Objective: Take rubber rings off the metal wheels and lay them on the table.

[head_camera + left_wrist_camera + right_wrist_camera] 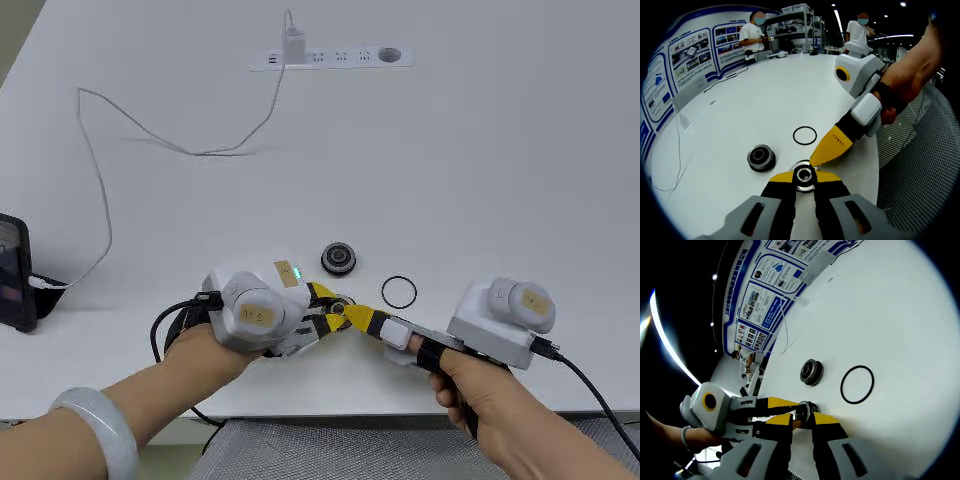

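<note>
A small metal wheel (340, 308) hangs just above the table near its front edge, with my left gripper (328, 310) shut on it from the left. In the left gripper view the wheel (804, 176) sits between my yellow fingertips (784, 177). My right gripper (350, 314) comes in from the right, its jaws pinched on the wheel's rim, where its rubber ring sits. The right gripper view has the wheel (805, 411) at its jaw tips. A second wheel (338, 258) lies on the table behind. A loose black rubber ring (399, 292) lies flat to its right.
A dark phone (14, 272) stands at the left edge, with a grey cable (104, 215) running back to a white power strip (330, 58). The white table (480, 170) ends just below my hands. Grey mesh (330, 450) lies beneath.
</note>
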